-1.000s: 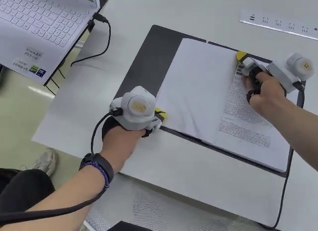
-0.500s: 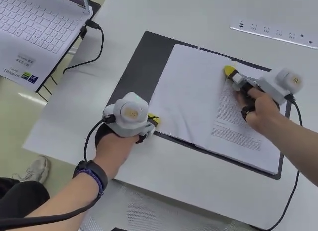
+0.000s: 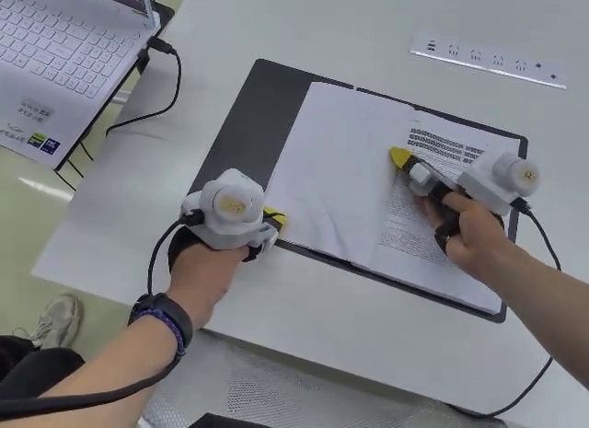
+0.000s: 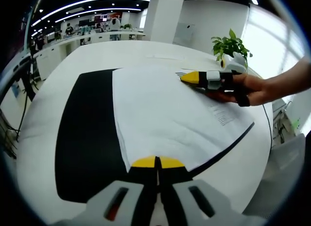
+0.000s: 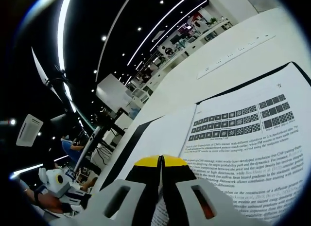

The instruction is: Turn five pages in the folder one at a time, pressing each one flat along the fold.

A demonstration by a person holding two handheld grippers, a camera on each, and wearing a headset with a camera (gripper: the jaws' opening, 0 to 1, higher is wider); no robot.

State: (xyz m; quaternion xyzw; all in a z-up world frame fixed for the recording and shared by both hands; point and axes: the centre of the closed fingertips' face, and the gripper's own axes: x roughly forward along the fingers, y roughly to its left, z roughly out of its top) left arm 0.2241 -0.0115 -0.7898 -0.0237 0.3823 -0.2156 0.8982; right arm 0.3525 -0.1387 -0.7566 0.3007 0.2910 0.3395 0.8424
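Observation:
A black folder (image 3: 253,124) lies open on the white table, with a blank turned page (image 3: 336,166) on its left half and a printed page (image 3: 442,147) on its right. My left gripper (image 3: 272,219) is shut, its yellow tips (image 4: 157,162) resting at the near edge of the blank page (image 4: 160,109). My right gripper (image 3: 401,158) is shut too, its yellow tips (image 5: 159,161) pressed down along the fold between the pages. The printed page (image 5: 252,138) with rows of checkered figures stretches beyond them.
A white laptop (image 3: 55,51) sits at the table's far left, with a black cable (image 3: 152,101) trailing toward the folder. A white power strip (image 3: 483,60) lies beyond the folder. Bare tabletop runs in front of the folder to the near edge (image 3: 304,354).
My right gripper has slid along the fold from the folder's top edge toward me. My left gripper has stayed at the blank page's near edge. The head camera has shifted.

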